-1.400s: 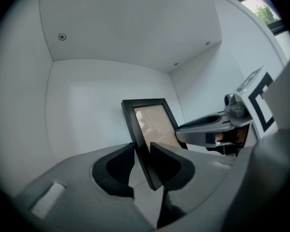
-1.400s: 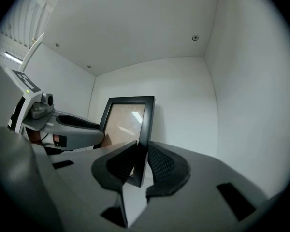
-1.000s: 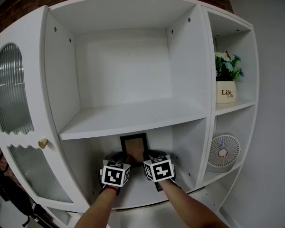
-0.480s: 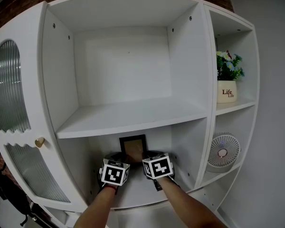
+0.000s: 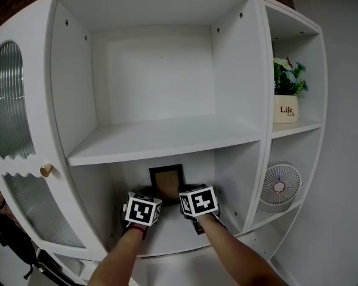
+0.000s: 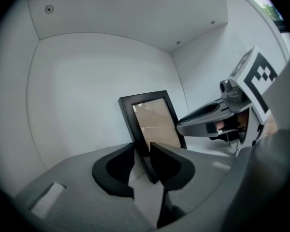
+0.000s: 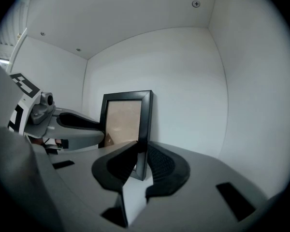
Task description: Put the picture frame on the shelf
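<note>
Currently, the picture frame (image 5: 167,182) stands upright in the lower centre compartment (image 5: 234,180) of the white shelf unit (image 5: 161,140). In the head view this is at 6 o'clock from the picture's centre. The frame is close to the compartment's back wall, glass side toward the person. Whether its lower edge rests on the compartment floor cannot be told.

Left gripper (image 6: 142,149): the jaws are clenched on the frame's left border, near the bottom corner. From the frame, this gripper lies at 7 o'clock in the head view.

Right gripper (image 7: 142,146): the jaws are clenched on the frame's right border, also low on the frame. This gripper lies at 5 o'clock from the frame. Each gripper view shows the other gripper just beside the frame.

The wide compartment above holds nothing.

Surroundings in the head view:
- Potted plant (image 5: 288,91) at 2 o'clock, in the narrow right-hand column.
- Small fan (image 5: 278,186) at 4 o'clock, one compartment below the plant.
- Cabinet door (image 5: 12,115) with ribbed glass at 9 o'clock, and its round knob (image 5: 46,170).
</note>
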Action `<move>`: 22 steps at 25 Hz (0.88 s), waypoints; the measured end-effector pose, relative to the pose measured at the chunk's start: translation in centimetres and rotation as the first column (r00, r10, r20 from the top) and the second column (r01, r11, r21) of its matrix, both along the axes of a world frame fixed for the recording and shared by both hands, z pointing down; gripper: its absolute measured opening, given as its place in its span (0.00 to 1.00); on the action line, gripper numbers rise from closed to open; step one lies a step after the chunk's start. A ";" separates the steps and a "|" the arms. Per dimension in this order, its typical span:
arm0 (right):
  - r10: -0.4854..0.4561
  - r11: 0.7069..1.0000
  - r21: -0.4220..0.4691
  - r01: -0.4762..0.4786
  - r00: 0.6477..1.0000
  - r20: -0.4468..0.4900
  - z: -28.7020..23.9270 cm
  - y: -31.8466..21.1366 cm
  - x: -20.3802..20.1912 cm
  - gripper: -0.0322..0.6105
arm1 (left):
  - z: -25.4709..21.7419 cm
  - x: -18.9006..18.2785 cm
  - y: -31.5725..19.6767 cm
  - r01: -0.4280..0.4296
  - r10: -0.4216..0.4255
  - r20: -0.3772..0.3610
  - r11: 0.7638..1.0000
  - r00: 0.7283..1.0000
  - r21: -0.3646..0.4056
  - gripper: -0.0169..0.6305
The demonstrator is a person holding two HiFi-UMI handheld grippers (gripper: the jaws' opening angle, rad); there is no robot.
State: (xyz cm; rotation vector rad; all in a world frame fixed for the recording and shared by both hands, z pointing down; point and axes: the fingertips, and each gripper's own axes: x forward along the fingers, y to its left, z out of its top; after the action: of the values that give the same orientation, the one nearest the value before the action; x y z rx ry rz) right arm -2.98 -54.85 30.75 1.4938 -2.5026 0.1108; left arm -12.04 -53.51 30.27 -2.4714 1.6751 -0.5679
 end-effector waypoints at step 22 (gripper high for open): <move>-0.031 0.999 -0.030 0.030 0.999 -0.017 0.2 -0.1 0.0 0.16 | 0.1 0.1 0.0 0.013 -0.015 -0.053 0.999 0.998 -0.040 0.18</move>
State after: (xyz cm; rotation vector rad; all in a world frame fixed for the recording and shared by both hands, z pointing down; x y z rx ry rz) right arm -2.94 -54.98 30.98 1.4383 -2.4977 0.1284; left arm -11.95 -53.52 30.38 -2.5253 1.7180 -0.5467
